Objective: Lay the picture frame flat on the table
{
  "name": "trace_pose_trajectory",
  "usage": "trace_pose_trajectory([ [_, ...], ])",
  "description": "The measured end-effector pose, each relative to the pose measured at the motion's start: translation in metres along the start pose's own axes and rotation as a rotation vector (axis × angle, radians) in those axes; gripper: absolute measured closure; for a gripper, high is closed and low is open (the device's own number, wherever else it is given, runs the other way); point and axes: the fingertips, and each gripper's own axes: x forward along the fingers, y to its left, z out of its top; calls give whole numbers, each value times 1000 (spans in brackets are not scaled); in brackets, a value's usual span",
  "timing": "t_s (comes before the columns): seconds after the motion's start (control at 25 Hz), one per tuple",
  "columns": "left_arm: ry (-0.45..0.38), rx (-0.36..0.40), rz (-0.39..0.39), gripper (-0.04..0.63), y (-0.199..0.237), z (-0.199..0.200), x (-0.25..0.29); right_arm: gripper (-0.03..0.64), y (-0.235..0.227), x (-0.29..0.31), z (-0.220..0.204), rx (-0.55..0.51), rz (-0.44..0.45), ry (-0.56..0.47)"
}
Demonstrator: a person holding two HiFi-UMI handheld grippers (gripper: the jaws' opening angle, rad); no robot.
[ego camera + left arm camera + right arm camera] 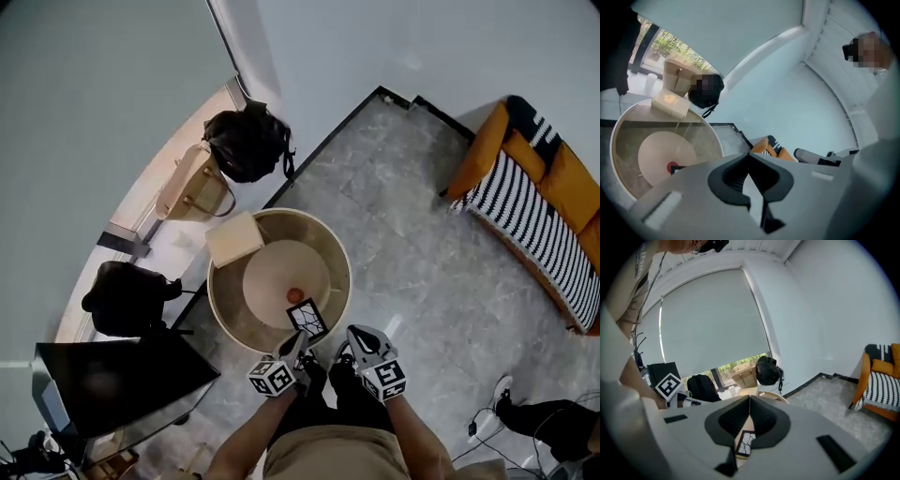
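The picture frame (307,317) sat at the near edge of the round worktop (225,317), just ahead of the left tongs (300,342), the nearer pair; these and the right tongs (356,334) were closed on nothing; a red object (294,295) lay just beyond it, a box (234,239) on the far-left rim.

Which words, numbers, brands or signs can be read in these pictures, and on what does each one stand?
No word or number is readable in any view.
Left gripper and right gripper: black-and-white square markers on their cubes, no letters.
Picture frame: a dark branching drawing, no text.
Beige box: any print too blurred to read.
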Motion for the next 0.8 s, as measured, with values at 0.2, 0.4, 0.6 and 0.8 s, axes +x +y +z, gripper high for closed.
trace_pose_trajectory([
  [0.2,-18,217,-88,589,-58,54,-13,611,9,-4,47,-89,1,-9],
  [0.4,-83,461,-135,589,-112,116,-27,611,20,-11,99,-185,3,-61],
  [0.6,-157,646,-106,589,-147,178,-38,611,33,-18,152,-228,13,-104],
  [0.8,-223,731,-31,589,-169,228,-55,611,49,-23,203,-249,51,-163],
])
